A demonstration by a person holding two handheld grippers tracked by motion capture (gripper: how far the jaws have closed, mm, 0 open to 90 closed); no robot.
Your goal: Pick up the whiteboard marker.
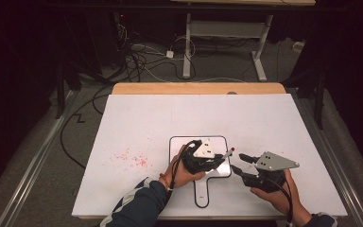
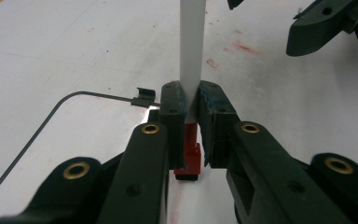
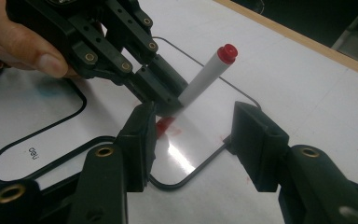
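Left gripper (image 1: 216,162) has its jaws closed tight on a marker (image 3: 200,82), pinching the white barrel low down near the red tip end, with the red tail cap pointing up and away toward the right gripper (image 1: 240,163). That one hangs just beside it with jaws spread wide and nothing between them. The marker sits tilted over a small whiteboard (image 1: 177,143) with a handle, lying on the white table (image 1: 264,123). From here the likeliest trouble is the marker pivoting in the pinch: the grip is narrow and close to one end, so any push from the right gripper on the long free end could lever it round or slide it out. If the tip is bare, it could also smear red on the board, where a red mark (image 3: 164,124) already shows below the jaws. Closing the right gripper off-centre could knock the barrel sideways instead of catching it. Whether the tip carries a cap is hard to tell, since the left jaws cover most of it; a small dark clip-like piece (image 2: 143,96) by the board edge is too blurred to identify.
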